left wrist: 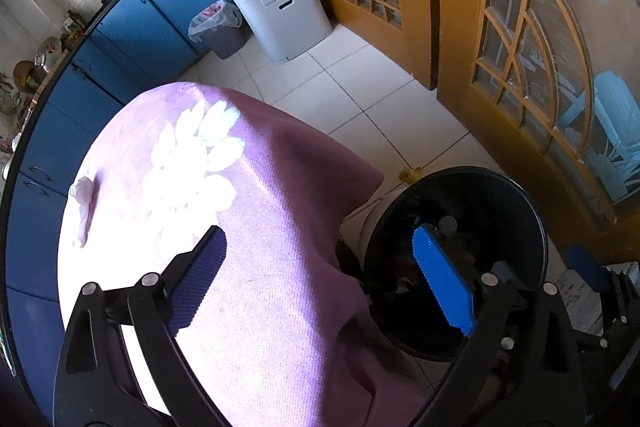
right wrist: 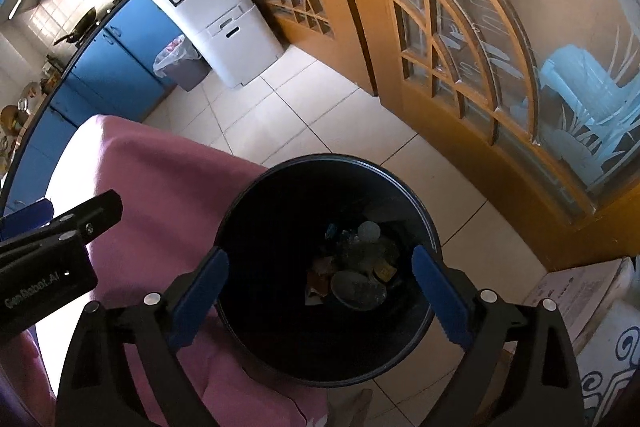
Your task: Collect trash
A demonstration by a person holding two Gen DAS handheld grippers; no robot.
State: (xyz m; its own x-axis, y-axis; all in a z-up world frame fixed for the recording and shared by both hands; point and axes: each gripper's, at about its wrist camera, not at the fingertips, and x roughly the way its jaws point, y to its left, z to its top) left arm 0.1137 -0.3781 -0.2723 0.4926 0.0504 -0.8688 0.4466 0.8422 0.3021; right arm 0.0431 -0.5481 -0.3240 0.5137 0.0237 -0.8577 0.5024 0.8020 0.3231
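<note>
hovering claws: left claw [left wrist: 320,283] and right claw [right wrist: 320,297] both gape wide, empty
bin [right wrist: 256,195]: black, trash [right wrist: 352,275] at bottom
tabletop [left wrist: 260,227]: crumpled tissue [left wrist: 82,191] near edge

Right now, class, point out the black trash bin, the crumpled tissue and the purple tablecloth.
black trash bin [right wrist: 256,211]: right wrist view, inner wall.
crumpled tissue [left wrist: 82,193]: left wrist view, its bunched top.
purple tablecloth [left wrist: 280,227]: left wrist view, shaded middle.
</note>
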